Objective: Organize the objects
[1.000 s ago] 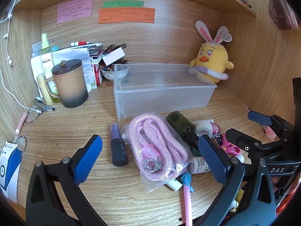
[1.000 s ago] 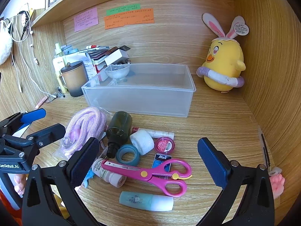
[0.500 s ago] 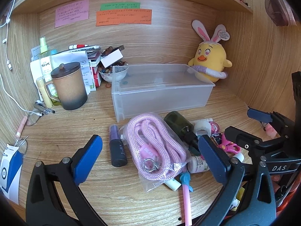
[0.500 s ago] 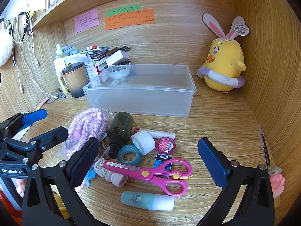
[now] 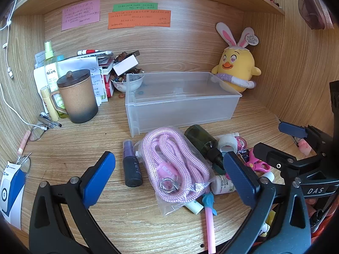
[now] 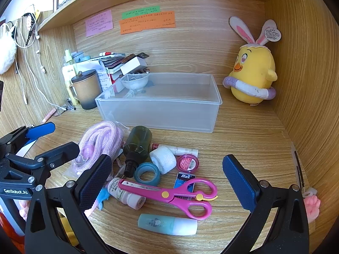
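Quick count on the desk: one clear bin (image 6: 161, 114); one bagged pink rope (image 5: 175, 165); one pair of pink scissors (image 6: 175, 194); two tape rolls, blue (image 6: 146, 173) and white (image 6: 163, 159); one plush chick (image 6: 253, 78); three sticky notes (image 6: 146, 22); one lidded mug (image 5: 77, 96).

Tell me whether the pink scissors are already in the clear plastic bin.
No, the pink scissors lie on the wooden desk in front of the clear plastic bin.

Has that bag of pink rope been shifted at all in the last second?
No. The bag of pink rope lies just in front of the clear plastic box, beside the dark green bottle, as before; only the camera drifted slightly.
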